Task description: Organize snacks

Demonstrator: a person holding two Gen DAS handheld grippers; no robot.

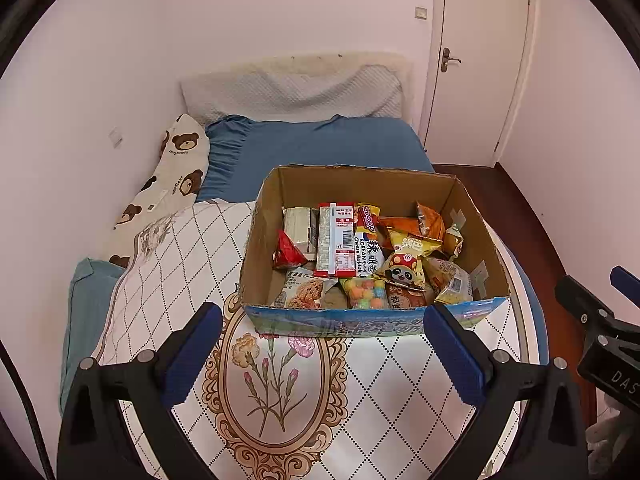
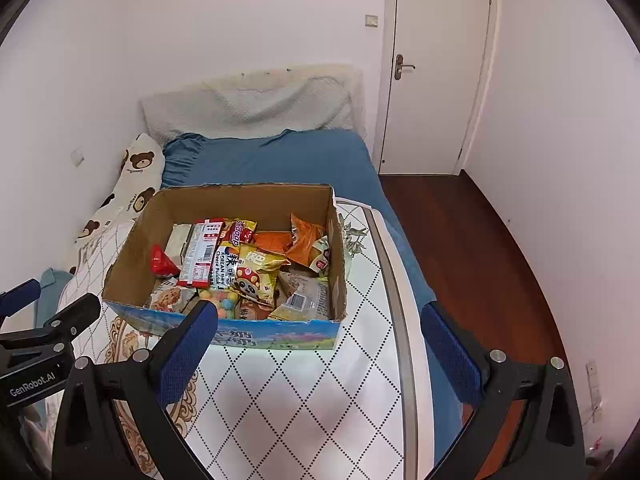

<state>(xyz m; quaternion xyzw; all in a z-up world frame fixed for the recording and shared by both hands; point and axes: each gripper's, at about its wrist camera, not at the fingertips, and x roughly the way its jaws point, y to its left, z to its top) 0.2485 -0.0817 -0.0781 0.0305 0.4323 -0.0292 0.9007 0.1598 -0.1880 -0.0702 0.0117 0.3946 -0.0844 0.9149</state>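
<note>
1. Snacks are sitting piled inside an open cardboard box, which is resting on a quilted cover with a floral medallion, laid over a bed with a blue sheet.
2. Most of the pile is looking like light, crinkly foil and plastic packets: a yellow mushroom-face bag, orange packets toward the far right, and a clear bag of coloured candy balls by the near wall. These are likely yielding and slipping under a pinch, so I am judging a crimped seam or a corner to be the safer hold, with gentle pressure to avoid crushing.
3. Standing stiffer among them is a red-and-white carton, lying lengthwise left of centre; it is probably taking a firm grip across its narrow sides. A small red triangular packet is lying alone near the left wall, easy to reach.
4. Left gripper is hovering just short of the box's near wall, its fingers spread wide and holding nothing, pointing forward over the cover.
5. Right gripper is hanging beside it at about the same height, tongs likewise spread wide and empty, its left finger overlapping the box's near wall in view; whether it is touching I cannot tell.
</note>
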